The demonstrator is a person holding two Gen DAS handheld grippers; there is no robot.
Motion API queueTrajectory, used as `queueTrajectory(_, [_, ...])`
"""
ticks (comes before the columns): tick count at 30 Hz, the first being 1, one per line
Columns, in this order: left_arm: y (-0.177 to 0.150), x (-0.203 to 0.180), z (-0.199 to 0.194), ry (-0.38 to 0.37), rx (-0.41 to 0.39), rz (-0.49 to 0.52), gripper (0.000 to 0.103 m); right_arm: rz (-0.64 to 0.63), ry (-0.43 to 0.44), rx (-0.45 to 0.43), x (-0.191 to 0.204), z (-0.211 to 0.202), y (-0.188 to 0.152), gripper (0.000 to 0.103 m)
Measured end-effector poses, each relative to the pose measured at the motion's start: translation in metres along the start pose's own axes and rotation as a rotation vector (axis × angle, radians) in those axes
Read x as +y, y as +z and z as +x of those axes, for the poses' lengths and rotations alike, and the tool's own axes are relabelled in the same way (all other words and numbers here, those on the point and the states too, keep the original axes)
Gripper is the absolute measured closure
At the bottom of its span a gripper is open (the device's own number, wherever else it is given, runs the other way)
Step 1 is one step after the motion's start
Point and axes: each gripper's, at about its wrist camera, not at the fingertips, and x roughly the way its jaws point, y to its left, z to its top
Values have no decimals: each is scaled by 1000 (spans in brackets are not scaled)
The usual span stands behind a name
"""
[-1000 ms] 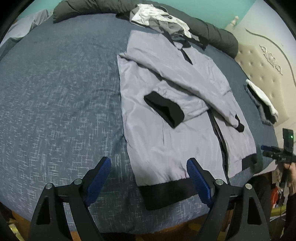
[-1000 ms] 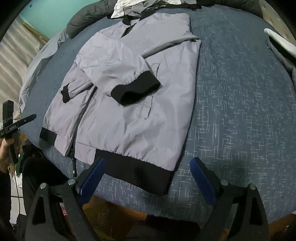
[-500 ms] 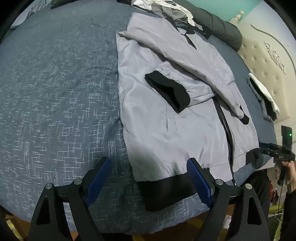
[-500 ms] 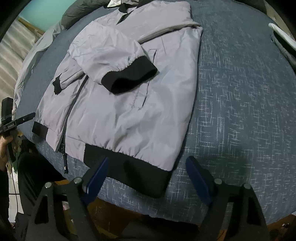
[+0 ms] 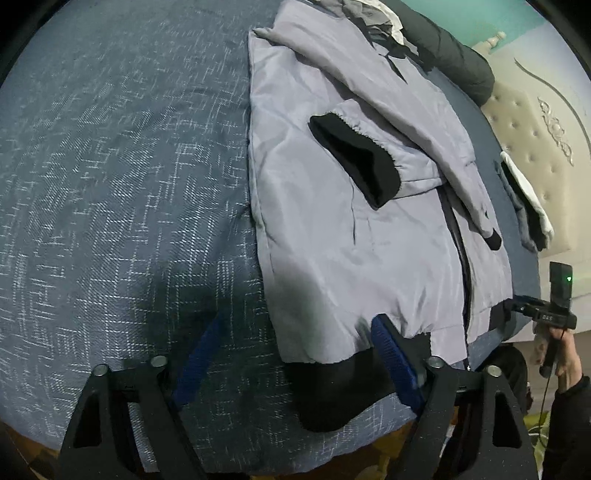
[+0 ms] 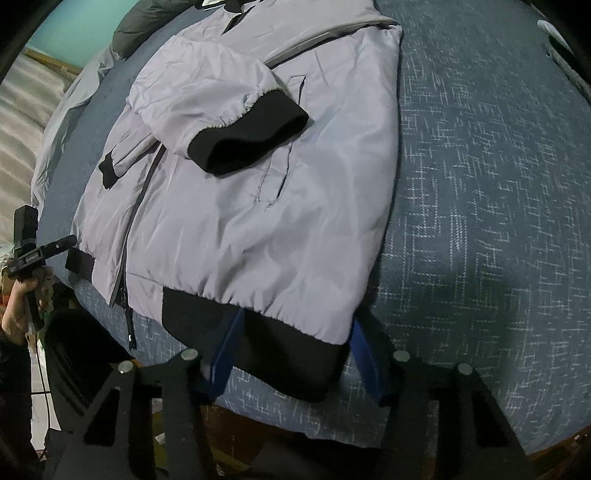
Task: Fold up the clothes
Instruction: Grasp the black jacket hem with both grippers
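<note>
Across the near edge of the bed (image 5: 110, 166) lies the grey jacket (image 5: 332, 236), front side up, its black waistband (image 6: 266, 354) at the mattress edge. In the right wrist view the right gripper (image 6: 293, 354) has its blue fingers (image 6: 225, 350) apart, with the waistband's outer corner between them. The left gripper (image 5: 295, 362) is also spread wide; one finger lies over the hem, the other over bare bedcover, and the waistband's corner sits between them. Both sleeves are folded across the chest, one black cuff (image 5: 354, 158) on top near the middle and a smaller cuff (image 5: 493, 242) by the zipper (image 5: 463, 266). Other clothes (image 5: 373, 14) are piled beyond the collar. A folded garment (image 5: 528, 199) rests near the padded headboard (image 5: 535, 122).
</note>
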Motion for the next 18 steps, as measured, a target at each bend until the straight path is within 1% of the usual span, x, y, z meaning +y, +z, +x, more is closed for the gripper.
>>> queueTrajectory(3, [0, 0, 1, -32, 0, -5, 33, 9, 10, 10, -2, 2, 0, 47])
queueTrajectory(4, [0, 0, 1, -39, 0, -5, 40, 8, 11, 12, -1, 2, 0, 48])
queueTrajectory(6, [0, -1, 3, -40, 1, 3, 43, 9, 15, 13, 0, 2, -2, 49])
queueTrajectory(8, [1, -2, 4, -40, 1, 10, 56, 9, 19, 13, 1, 2, -3, 57])
queueTrajectory(10, [1, -4, 2, -40, -8, 18, 63, 6, 14, 9, 1, 0, -5, 68])
queueTrajectory(11, [0, -6, 1, -41, -13, 24, 68, 6, 15, 6, 1, -1, -5, 71])
queueTrajectory(12, [0, -8, 0, -45, -15, 31, 70, 6, 17, 3, 1, -2, -6, 78])
queueTrajectory(13, [0, -9, 0, -48, -18, 39, 72, 6, 18, 0, 1, -3, -7, 81])
queueTrajectory(16, [2, -14, -9, -66, -35, 64, 79, 5, 35, -18, 1, -11, -11, 87])
queueTrajectory(18, [2, -19, -16, -87, -47, 74, 79, 3, 50, -31, 1, -17, -12, 87])
